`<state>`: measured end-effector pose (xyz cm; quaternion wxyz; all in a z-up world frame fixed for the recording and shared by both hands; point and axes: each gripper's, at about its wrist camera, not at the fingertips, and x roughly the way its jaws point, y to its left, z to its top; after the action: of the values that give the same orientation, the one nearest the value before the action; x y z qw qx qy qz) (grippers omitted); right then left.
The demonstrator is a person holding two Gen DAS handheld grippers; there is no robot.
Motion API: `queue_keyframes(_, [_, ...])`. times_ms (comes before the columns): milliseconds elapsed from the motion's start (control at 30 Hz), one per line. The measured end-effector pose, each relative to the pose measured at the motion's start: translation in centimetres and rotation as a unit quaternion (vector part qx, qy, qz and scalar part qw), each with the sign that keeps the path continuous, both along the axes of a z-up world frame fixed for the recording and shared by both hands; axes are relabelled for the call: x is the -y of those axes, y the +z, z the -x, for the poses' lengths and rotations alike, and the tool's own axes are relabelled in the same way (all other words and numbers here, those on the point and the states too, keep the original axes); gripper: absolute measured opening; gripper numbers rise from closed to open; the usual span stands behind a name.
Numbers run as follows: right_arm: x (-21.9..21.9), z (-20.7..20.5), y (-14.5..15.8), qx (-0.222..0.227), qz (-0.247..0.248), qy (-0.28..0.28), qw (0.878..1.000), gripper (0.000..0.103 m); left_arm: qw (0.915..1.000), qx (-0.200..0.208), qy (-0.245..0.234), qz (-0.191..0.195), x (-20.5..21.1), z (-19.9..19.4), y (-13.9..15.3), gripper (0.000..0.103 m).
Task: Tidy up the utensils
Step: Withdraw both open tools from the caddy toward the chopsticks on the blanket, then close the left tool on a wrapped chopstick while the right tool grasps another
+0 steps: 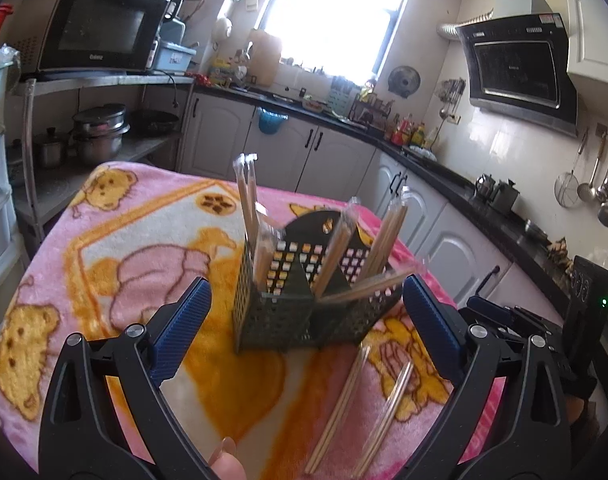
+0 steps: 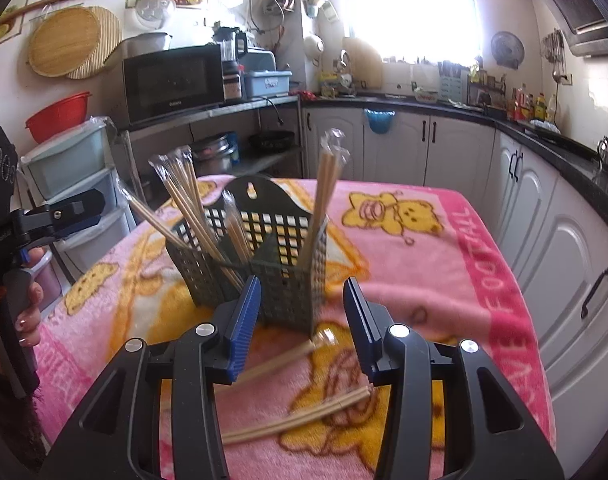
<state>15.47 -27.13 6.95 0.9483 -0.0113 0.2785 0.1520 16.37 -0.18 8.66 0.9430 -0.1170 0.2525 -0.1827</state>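
A dark perforated utensil holder [image 1: 288, 312] [image 2: 264, 248] stands on the pink bear-print blanket [image 1: 136, 240] [image 2: 415, 248]. Several wrapped chopstick pairs [image 1: 246, 196] [image 2: 323, 196] stand in its compartments. Two wrapped pairs [image 1: 343, 404] [image 2: 300, 416] lie loose on the blanket in front of it. My left gripper [image 1: 305, 316] is open wide and empty, its fingers either side of the holder. My right gripper [image 2: 302, 320] is open and empty, just above the loose pairs. The other gripper shows at the right edge of the left wrist view [image 1: 487, 312] and at the left edge of the right wrist view [image 2: 64, 212].
The blanket covers a small table with edges close on all sides. White kitchen cabinets [image 2: 443, 152] under a black counter [image 2: 543, 136] run behind and to the right. A shelf with a microwave [image 2: 172, 80] and pots [image 1: 100, 132] stands at the left, next to plastic drawers [image 2: 72, 176].
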Motion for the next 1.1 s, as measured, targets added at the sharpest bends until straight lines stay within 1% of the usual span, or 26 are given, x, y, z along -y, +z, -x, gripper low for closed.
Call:
queue_keyframes(100, [0.4,0.2,-1.0,-0.012,0.004,-0.004,1.000,0.041,0.9999,-0.013,-0.009,-0.005,0.5,0.5,-1.1,0.089])
queue_keyframes(233, [0.9,0.2,-2.4,-0.029,0.008,-0.009,0.999,0.041,0.9989,-0.035,-0.019,-0.024,1.1,1.3,-2.9,0.088])
queue_keyframes(333, [1.2,0.0,-3.7,-0.045,0.012,-0.013,0.999,0.041,0.9975,-0.059,-0.026,-0.028,1.4,1.9,-4.9,0.088])
queue_keyframes(500, [1.7,-0.3,-6.1,-0.073,0.014,-0.023,0.997,0.041,0.9937,-0.095,-0.040,-0.044,1.9,2.7,-7.9,0.078])
queue_keyframes(633, [2.0,-0.6,-7.4,-0.088,0.013,-0.028,0.996,0.041,0.9904,-0.116,-0.055,-0.051,2.2,3.3,-9.5,0.068])
queue_keyframes(767, [2.3,-1.0,-8.5,-0.101,0.013,-0.032,0.994,0.041,0.9868,-0.132,-0.069,-0.064,2.7,3.9,-10.7,0.059])
queue_keyframes(900, [2.6,-1.5,-9.4,-0.115,0.010,-0.038,0.993,0.041,0.9830,-0.150,-0.085,-0.063,3.1,4.4,-12.2,0.055])
queue_keyframes(933, [2.7,-1.6,-9.6,-0.118,0.008,-0.040,0.992,0.041,0.9818,-0.155,-0.088,-0.065,3.2,4.5,-12.6,0.052])
queue_keyframes(1067, [3.6,-2.7,-10.8,-0.140,-0.007,-0.057,0.989,0.041,0.9775,-0.172,-0.099,-0.072,3.9,4.8,-13.7,0.043])
queue_keyframes(1100, [3.8,-3.0,-11.1,-0.147,-0.013,-0.061,0.987,0.041,0.9761,-0.176,-0.103,-0.075,4.1,4.8,-14.0,0.042])
